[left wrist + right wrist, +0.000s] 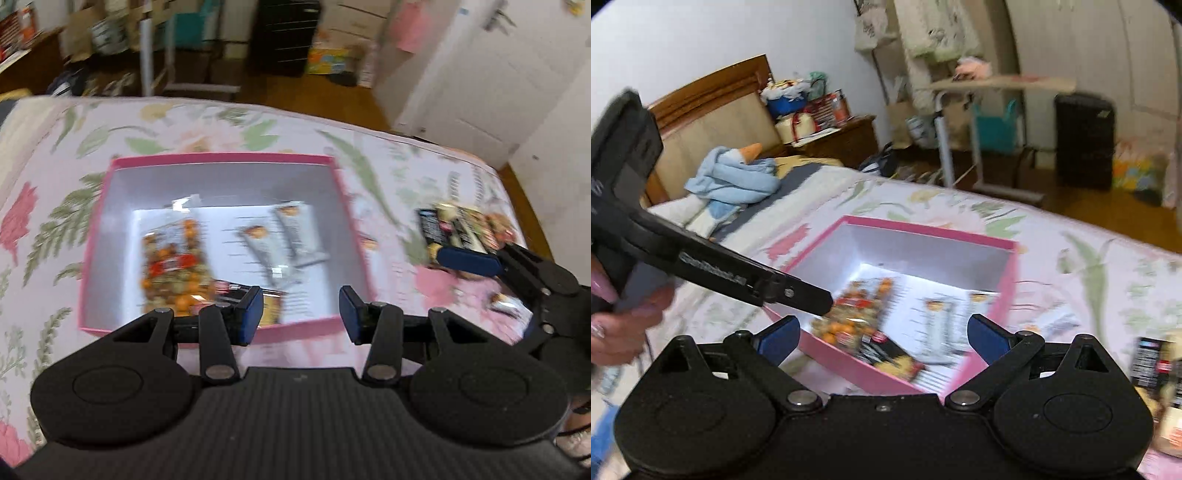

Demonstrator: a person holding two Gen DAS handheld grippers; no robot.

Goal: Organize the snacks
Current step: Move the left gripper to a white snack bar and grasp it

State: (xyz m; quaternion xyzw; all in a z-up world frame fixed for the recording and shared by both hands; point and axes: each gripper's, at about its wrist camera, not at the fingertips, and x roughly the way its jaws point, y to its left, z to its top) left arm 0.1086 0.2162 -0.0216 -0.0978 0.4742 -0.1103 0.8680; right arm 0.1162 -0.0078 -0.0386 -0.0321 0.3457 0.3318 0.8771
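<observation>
An open pink box [221,159] [1008,284] with a silver inside lies on the floral bed cover. In it lie a clear bag of orange and green snacks [171,266] [857,314], two silver snack bars [284,240] [945,328] and a dark and yellow packet [271,301] [894,360]. My left gripper [301,314] is open and empty over the box's near edge. My right gripper [882,338] is open and empty over the box's near corner. In the left wrist view its blue fingertip [467,260] lies by a pile of dark packets [454,227] right of the box.
The loose packets also show at the right edge of the right wrist view [1160,369]. A blue cloth and toy goose [735,177] lie near the headboard. The bed edge [424,138] drops to a wooden floor. A rolling table [964,129] and a black cabinet [284,37] stand beyond.
</observation>
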